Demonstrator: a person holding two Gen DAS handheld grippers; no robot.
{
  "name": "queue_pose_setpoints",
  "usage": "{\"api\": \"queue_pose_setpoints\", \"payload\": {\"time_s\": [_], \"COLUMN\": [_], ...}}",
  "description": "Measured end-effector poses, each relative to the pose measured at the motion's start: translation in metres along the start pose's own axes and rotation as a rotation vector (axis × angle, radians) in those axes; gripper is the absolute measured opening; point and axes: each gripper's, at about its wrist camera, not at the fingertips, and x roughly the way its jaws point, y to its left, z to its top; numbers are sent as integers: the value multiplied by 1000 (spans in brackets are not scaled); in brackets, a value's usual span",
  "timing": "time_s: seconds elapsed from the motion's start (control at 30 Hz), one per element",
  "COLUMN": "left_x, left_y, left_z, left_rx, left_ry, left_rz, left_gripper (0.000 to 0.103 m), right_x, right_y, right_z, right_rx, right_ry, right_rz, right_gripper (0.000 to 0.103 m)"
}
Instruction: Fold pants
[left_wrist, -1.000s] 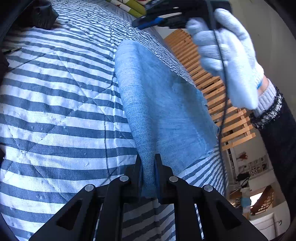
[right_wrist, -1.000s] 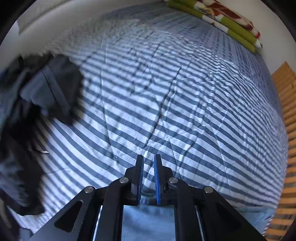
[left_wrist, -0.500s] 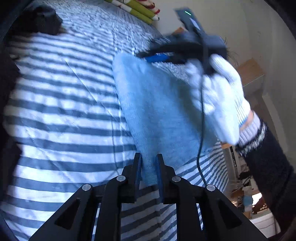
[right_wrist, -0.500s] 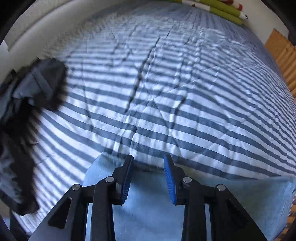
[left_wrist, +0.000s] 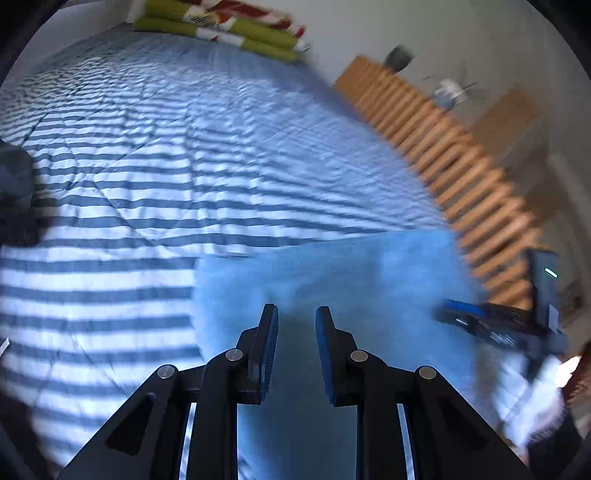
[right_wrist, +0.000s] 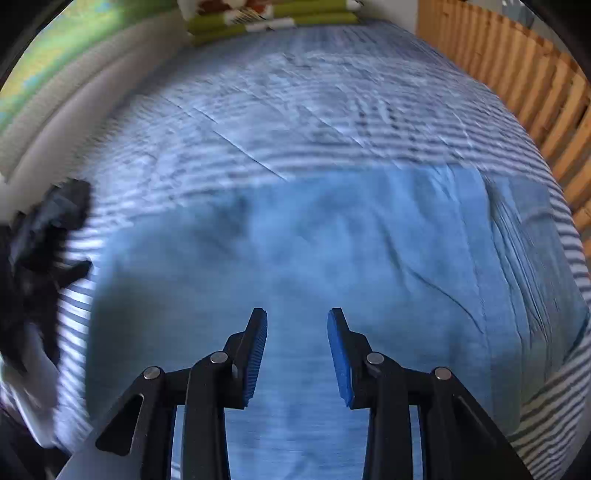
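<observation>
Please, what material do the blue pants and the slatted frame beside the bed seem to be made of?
The blue pants look like soft, matte woven cloth, perhaps light denim or cotton: they crease and show no shine. The slatted frame looks like light, unpainted wood, judging by its warm orange-tan colour; motion blur hides any grain.

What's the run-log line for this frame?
left hand-held gripper: open | right hand-held gripper: open | pants: flat on striped bedspread

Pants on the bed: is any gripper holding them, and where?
No. The left gripper and right gripper are both open above the blue pants, holding nothing.
</observation>
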Motion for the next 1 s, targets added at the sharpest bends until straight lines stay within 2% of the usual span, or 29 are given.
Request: {"api": "queue_pose_setpoints", "payload": {"time_s": [0.07,0.1,0.13,0.17,0.23,0.27,0.33,0.4,0.5,0.57,0.6,0.73,0.83,0.93,1.0], "left_x": [24,27,25,20,6,-3,-17,-28,-45,-55,-62,-76,-79,-71,-68], "left_y": [13,18,21,19,11,3,-12,-25,-33,-30,-25,-15,-17,-19,-15], "left_z": [7,8,9,8,5,0,-11,-31,-61,-80,-89,-119,-139,-151,-159], "left_rx": [-24,-30,-42,-44,-27,-8,22,49,63,30,1,-80,-97,-105,-156], "left_ry": [18,12,4,-3,-27,-34,-30,-9,12,17,22,36,52,59,36], "left_rz": [74,90,98,111,121,100,67,45,60,59,57,43,29,59,35], "left_gripper": [21,9,4,4,12,14,26,34,43,45,46,54,58,58,56], "right_x": [17,22,19,14,0,-9,-22,-26,-12,-15,-22,-49,-61,-63,-53], "right_y": [-15,-23,-29,-34,-46,-53,-68,-93,-136,-152,-153,-122,-68,-9,43], "right_z": [-13,-20,-24,-26,-28,-29,-30,-32,-38,-44,-44,-41,-24,-5,12], "right_rx": [-3,-1,0,0,28,50,98,146,204,265,291,241,142,53,-5], "right_ry": [57,76,61,57,11,-25,-89,-116,-59,-59,-71,-134,-127,-102,-56], "right_rz": [-61,-60,-41,-42,-21,5,-3,-61,-227,-137,-125,-44,87,174,224], "right_gripper": [31,31,31,31,31,31,31,35,35,35,35,37,38,41,42]}}
